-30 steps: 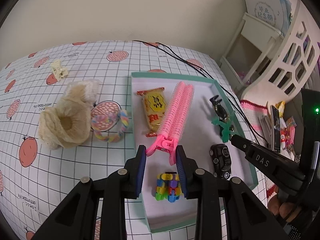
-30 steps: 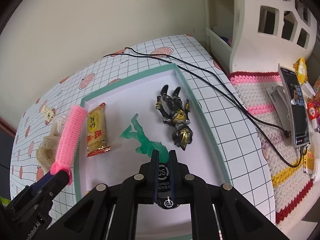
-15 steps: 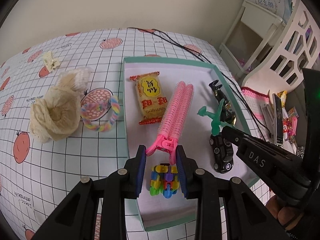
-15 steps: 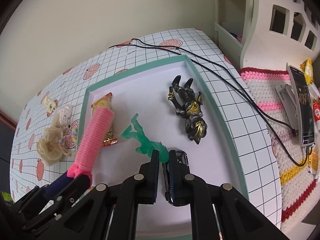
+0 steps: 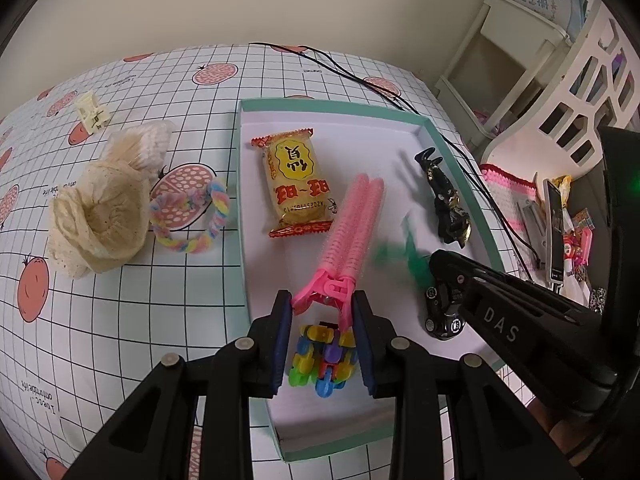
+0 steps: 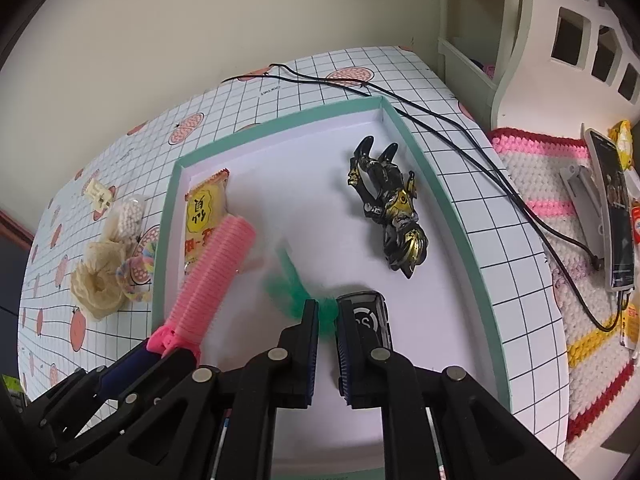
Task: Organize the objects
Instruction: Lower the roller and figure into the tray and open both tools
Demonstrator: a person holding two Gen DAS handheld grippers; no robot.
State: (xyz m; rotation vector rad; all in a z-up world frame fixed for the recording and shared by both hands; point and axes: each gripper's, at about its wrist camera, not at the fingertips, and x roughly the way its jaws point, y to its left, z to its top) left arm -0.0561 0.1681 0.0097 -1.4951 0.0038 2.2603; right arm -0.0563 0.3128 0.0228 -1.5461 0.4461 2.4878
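On the gridded surface (image 5: 120, 340) outside the tray, a cream knitted piece (image 5: 98, 220), a pastel braided ring (image 5: 191, 216) and a small cream clip (image 5: 93, 112) are seen, well apart from both claws; black cables (image 6: 460, 128) are laid past the tray's far corner. Inside the teal-rimmed tray (image 5: 242, 216) are found a yellow snack packet (image 5: 296, 184) printed with Chinese characters, a black-and-gold figure (image 6: 394, 208), a black toy car (image 6: 366, 318) and a multicoloured block toy (image 5: 324, 356). The pink hair roller clip (image 5: 352, 224) is gripped at its handle by the left claw (image 5: 322, 312). A blurred green figure (image 6: 296, 288) is pinched in the right claw (image 6: 327, 320), whose side is lettered "DAS".
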